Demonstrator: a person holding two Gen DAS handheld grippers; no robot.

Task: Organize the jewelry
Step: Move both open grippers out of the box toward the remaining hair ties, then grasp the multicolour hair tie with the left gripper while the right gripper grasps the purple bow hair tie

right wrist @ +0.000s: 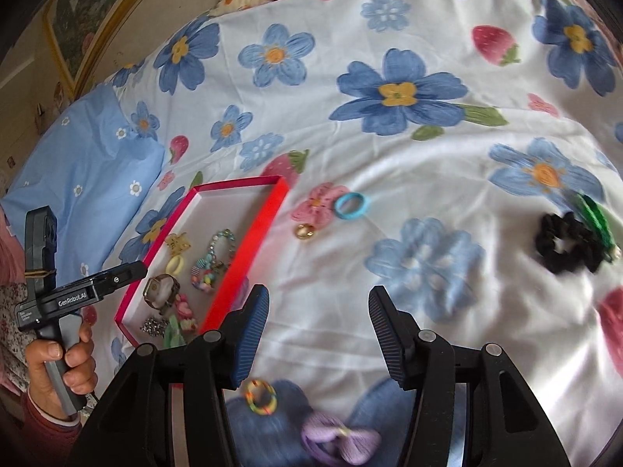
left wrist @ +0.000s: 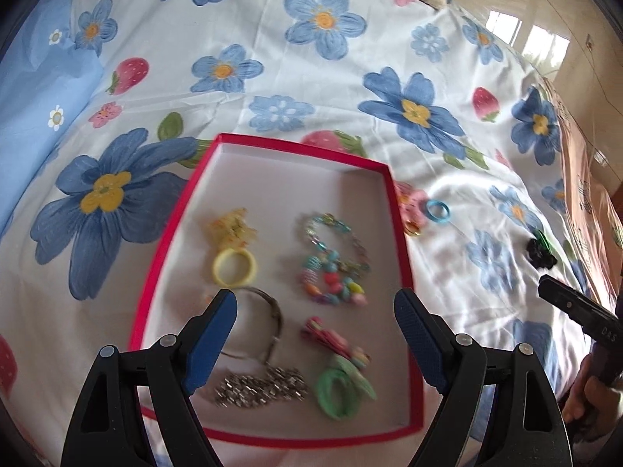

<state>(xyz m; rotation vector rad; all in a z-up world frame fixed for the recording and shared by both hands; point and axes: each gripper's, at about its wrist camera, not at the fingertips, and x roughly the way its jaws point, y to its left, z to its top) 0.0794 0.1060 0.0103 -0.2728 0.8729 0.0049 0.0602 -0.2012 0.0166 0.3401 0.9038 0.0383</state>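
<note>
— Floral bedding (left wrist: 350, 78) covers the whole surface: white cloth with blue flowers and strawberries, a plain blue pillow (right wrist: 85, 179) at one side, a framed picture (right wrist: 89, 19) on the wall behind. What is hard to read?

— Motion blur softens most of the small pieces. In the left wrist view the red-rimmed tray (left wrist: 163, 257) is cut off by the left gripper (left wrist: 315, 311), whose jaws stand wide apart with nothing between them. The right gripper (right wrist: 318, 311) is likewise spread wide and empty above bare cloth; its fingers hide part of the striped hair tie (right wrist: 261, 392) and the purple bow (right wrist: 342, 441) near the lower edge.

— How many pieces lie in the tray?

— Six can be counted: a yellow ring-shaped clip (left wrist: 233, 251), a beaded bracelet (left wrist: 335, 260), a watch (right wrist: 161, 291), a silver chain (left wrist: 261, 389), a pink clip (left wrist: 335, 340) and a green tie (left wrist: 342, 387).

— And outside it?

— On the bedding, one blue hair tie (right wrist: 350, 205) with a small gold piece (right wrist: 305, 230) just beside it, and well apart a black scrunchie (right wrist: 566, 247) touching something green (right wrist: 595, 218), too blurred to name.
</note>
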